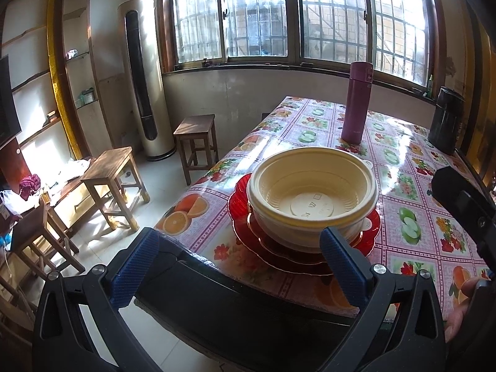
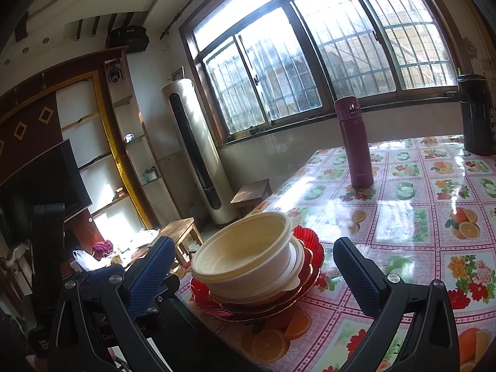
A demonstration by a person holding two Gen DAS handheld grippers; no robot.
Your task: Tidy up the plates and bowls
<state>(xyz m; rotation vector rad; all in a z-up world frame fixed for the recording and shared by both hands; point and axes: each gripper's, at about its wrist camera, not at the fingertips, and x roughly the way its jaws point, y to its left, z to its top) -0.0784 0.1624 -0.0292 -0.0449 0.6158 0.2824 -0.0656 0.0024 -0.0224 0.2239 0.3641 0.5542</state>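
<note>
A stack of cream bowls (image 1: 313,192) sits on a stack of red plates (image 1: 245,204) near the table's left front corner. It also shows in the right wrist view: bowls (image 2: 248,257) on the red plates (image 2: 310,245). My left gripper (image 1: 238,266) is open and empty, held just in front of the stack, above the table's edge. My right gripper (image 2: 257,269) is open and empty, its blue fingers (image 2: 356,276) on either side of the stack, short of it. The right gripper's black body shows at the right in the left wrist view (image 1: 465,214).
A purple flask (image 1: 356,102) and a black canister (image 1: 446,121) stand farther back on the fruit-patterned tablecloth (image 1: 403,186). Wooden stools (image 1: 114,179) stand on the floor to the left, with a tall air conditioner (image 1: 145,77) by the window.
</note>
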